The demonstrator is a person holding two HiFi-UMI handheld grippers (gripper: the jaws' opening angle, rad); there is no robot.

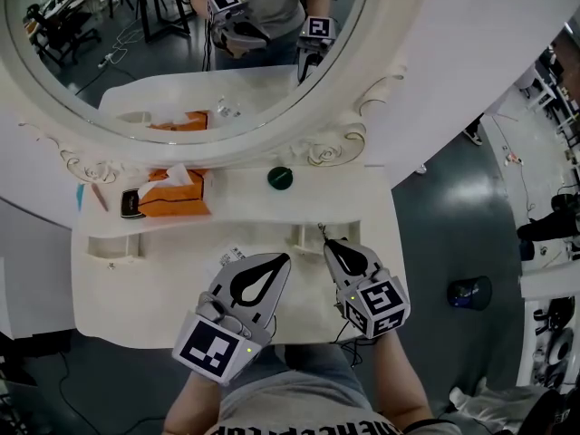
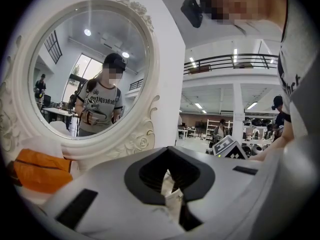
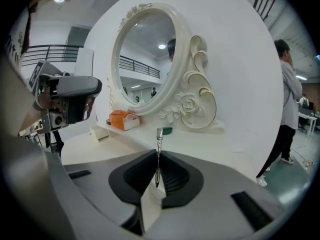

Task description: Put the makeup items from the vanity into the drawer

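White scrollwork frames the oval mirror (image 1: 181, 43), cut off at the top of the head view; its glass reflects the person's shirt and both marker cubes. Below it the white tabletop (image 1: 163, 288) lies mostly bare. Open room runs along its left half and through the middle strip in front of the mirror base. Its front edge is covered by the two grippers and the person's shirt, and its right edge falls away to grey floor just beside the right gripper.

An orange tissue box (image 1: 172, 198) sits at the back left against the frame. A small black item (image 1: 132, 204), too small to identify, touches its left side.

The left gripper (image 1: 283, 260) hovers over the front middle, its jaws pressed together at the tips with nothing pinched. A printed label beside it is partly hidden under the jaw.

The right gripper (image 1: 326, 242), just to the right and apart from the left one, is clamped on a thin dark makeup pencil (image 3: 158, 156). The pencil stands upright out of the tips, its pale metallic end uppermost.

A dark green round compact (image 1: 280, 178) rests alone near the mirror base, well clear of both grippers. A brownish pencil-like stick (image 1: 98, 197) lies at the far left edge, hard to make out.
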